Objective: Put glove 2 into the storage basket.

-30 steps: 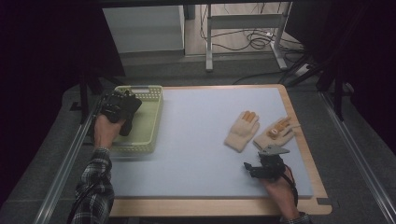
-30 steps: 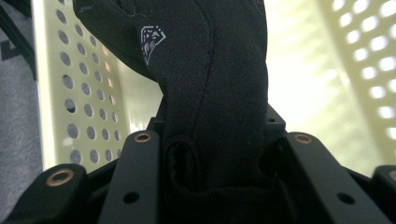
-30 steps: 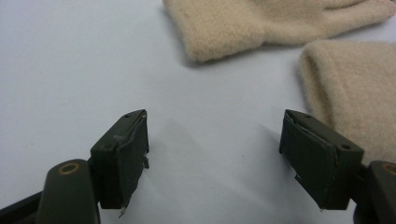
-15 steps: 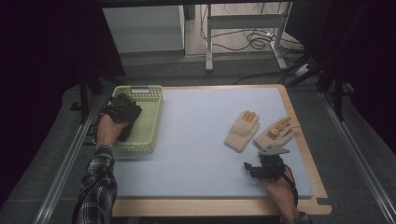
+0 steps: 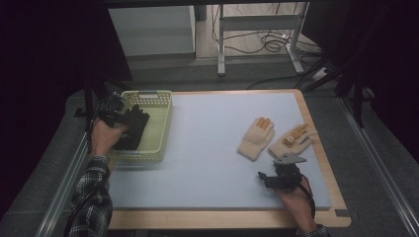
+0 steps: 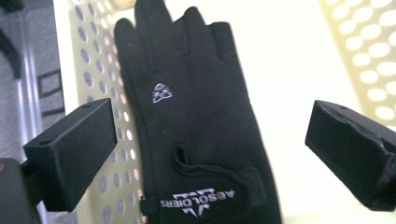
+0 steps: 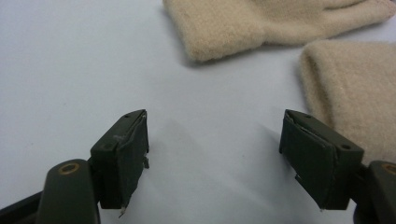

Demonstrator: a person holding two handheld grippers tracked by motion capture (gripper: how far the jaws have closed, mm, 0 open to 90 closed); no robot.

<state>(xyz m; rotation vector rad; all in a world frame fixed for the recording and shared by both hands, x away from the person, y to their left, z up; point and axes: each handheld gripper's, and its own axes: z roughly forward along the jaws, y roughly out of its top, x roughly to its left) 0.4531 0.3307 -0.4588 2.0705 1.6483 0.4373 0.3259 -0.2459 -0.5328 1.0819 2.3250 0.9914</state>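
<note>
A black glove (image 5: 132, 129) with white lettering lies in the pale yellow basket (image 5: 162, 123), against its left wall. My left gripper (image 5: 122, 116) hovers over that wall; its jaws have just been opening. In the left gripper view the black glove (image 6: 196, 121) lies below the wide-apart left gripper (image 6: 210, 140), and neither pad touches it. Two beige knit gloves (image 5: 257, 138) (image 5: 292, 140) lie side by side on the right of the mat. My right gripper (image 5: 263, 179) rests just in front of them, open. In the right gripper view, bare mat shows between the jaws of the right gripper (image 7: 215, 140), short of the glove cuffs (image 7: 261, 23) (image 7: 350, 88).
A light blue mat (image 5: 207, 148) covers the wooden table (image 5: 217, 219). The perforated basket wall (image 6: 93, 56) stands close to my left jaw. Metal rails run along both table sides, and a desk frame with cables stands beyond the far edge.
My left gripper has opened and let go of the black glove, which now lies in the basket. The left hand has drawn back toward the basket's left edge. The right gripper has not moved.
</note>
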